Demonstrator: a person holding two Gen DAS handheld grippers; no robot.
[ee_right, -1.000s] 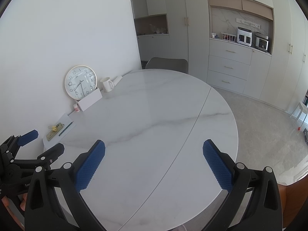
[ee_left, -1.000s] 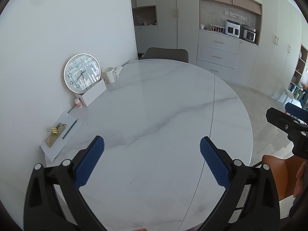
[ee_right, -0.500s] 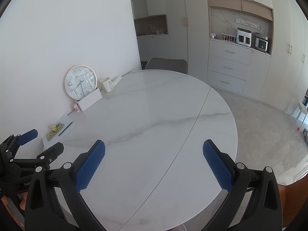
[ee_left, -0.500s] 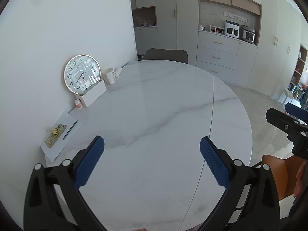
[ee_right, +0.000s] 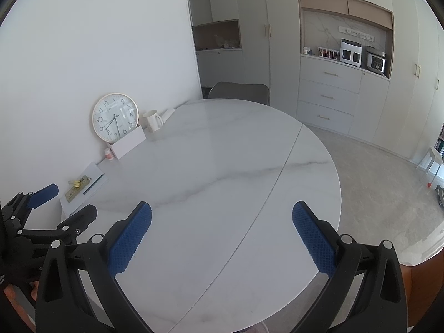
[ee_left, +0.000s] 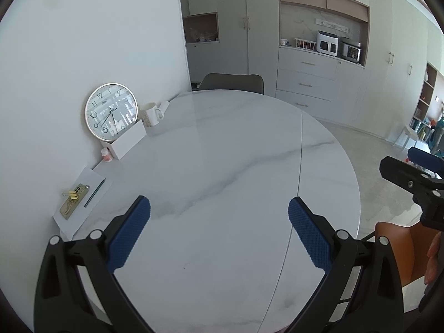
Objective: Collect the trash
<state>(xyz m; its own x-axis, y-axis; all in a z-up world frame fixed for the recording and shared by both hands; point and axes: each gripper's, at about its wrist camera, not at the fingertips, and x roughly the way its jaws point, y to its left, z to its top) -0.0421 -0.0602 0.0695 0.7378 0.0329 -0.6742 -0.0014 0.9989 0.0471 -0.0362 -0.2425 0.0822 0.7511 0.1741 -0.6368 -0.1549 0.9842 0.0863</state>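
Note:
A round white marble table (ee_left: 222, 149) (ee_right: 222, 166) fills both views. My left gripper (ee_left: 219, 216) hangs open above its near part, nothing between the blue pads. My right gripper (ee_right: 222, 219) is open too, over the table's near right side, and empty. Along the wall side lie a sheet of paper (ee_left: 80, 202) (ee_right: 88, 186) with a gold phone-like item, yellow clips (ee_left: 73, 194) and a pen (ee_left: 94, 193) on it. A small pink-capped bottle (ee_left: 106, 155) stands by a white box (ee_left: 129, 140). No plain piece of trash shows on the table.
A round clock (ee_left: 111, 112) leans on the wall behind the box, a white mug (ee_left: 151, 113) beside it. A grey chair (ee_left: 231, 82) stands at the far side, an orange chair (ee_left: 394, 238) at the near right. Cabinets (ee_left: 308, 83) with appliances line the back wall.
Both views have drifted very slightly; the grippers stay open and nothing on the table has moved.

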